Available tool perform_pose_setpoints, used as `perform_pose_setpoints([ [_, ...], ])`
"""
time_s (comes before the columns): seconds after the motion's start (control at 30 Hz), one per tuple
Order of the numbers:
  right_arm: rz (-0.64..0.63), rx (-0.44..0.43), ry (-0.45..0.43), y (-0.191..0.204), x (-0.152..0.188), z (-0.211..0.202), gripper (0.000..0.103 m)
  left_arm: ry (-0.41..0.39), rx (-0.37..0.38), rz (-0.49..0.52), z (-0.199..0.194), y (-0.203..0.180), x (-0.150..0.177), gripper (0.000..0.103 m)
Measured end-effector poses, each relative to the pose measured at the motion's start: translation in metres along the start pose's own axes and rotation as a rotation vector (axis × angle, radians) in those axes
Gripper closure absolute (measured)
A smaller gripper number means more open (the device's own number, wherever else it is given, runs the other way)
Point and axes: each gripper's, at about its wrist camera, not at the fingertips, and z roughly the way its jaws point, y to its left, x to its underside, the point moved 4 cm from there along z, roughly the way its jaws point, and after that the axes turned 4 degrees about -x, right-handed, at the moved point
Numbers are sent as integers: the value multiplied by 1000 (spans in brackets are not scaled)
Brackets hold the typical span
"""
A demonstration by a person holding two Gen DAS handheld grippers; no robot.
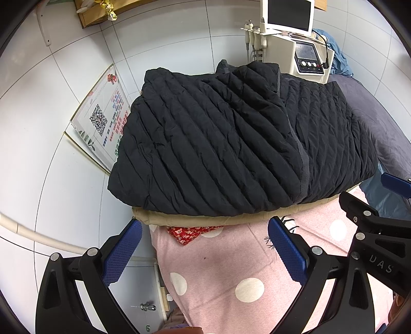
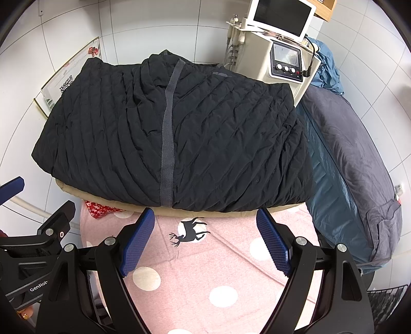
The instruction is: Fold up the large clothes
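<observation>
Ribbed blue claw pads (image 2: 138, 241) w/ quilted black jacket (image 2: 179, 133) folded beyond.

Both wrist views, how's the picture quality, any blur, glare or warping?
Left wrist view: sharp, evenly lit, strong fisheye bending the wall tiles, dark vignette at the corners, soft glare on the poster. Right wrist view: equally sharp, the black jacket keeps its quilting detail, the same curved edges, and a faint reflection on the monitor.

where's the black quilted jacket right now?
The black quilted jacket lies folded ahead of both open grippers in both wrist views, on a tan layer over the pink dotted blanket, with the beige machine behind it.
</observation>
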Motion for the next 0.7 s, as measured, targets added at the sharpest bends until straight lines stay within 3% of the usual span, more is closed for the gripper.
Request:
perform_pose_setpoints([
  [0.53,3,1,-1,-1,1,1,22,-5,-9,10,1,0,0,7],
  [0.7,5,5,-4,-1,1,1,22,-38,-45,24,-1,0,-1,7],
])
